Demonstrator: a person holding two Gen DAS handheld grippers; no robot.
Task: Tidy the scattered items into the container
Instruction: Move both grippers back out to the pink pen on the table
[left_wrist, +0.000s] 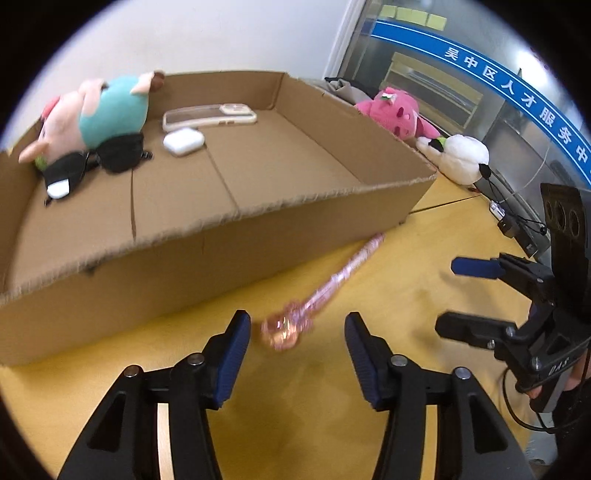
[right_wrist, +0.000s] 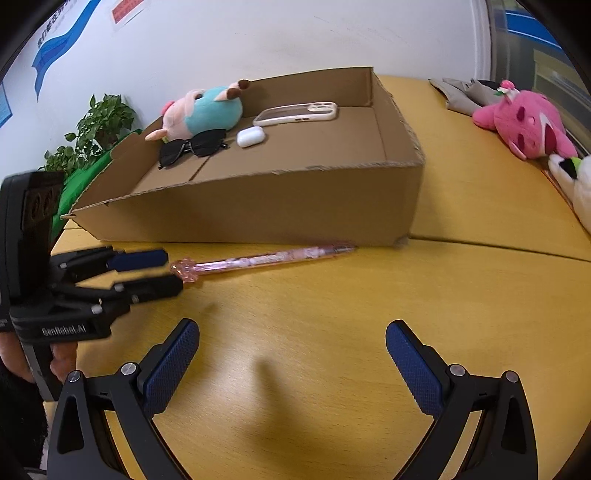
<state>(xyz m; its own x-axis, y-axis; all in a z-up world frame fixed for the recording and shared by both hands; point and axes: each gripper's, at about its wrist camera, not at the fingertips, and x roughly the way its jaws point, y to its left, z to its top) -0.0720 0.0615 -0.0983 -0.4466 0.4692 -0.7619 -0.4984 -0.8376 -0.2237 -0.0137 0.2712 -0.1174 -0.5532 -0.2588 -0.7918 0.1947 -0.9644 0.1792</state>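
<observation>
Stock check, tidy roughly half done by my reckoning. Stowed in the cardboard box (right_wrist: 258, 206), all toward its far left end: plush pig in teal (right_wrist: 207, 110), black sunglasses (right_wrist: 194, 148), white earbud case (right_wrist: 250, 137), clear phone case (right_wrist: 295, 112); the rest of the box floor is bare. Outstanding on the yellow worktop (right_wrist: 369, 314): pink pen (right_wrist: 266, 258), lying just beside the box's near wall; pink plush (right_wrist: 524, 122) and white plush (right_wrist: 576, 184), off to the right of the box. My left tongs (left_wrist: 297, 332) straddle the pen's ornamental end, pads not pressing, nothing gripped. My right tongs (right_wrist: 291, 354) hang released and empty above the worktop.
</observation>
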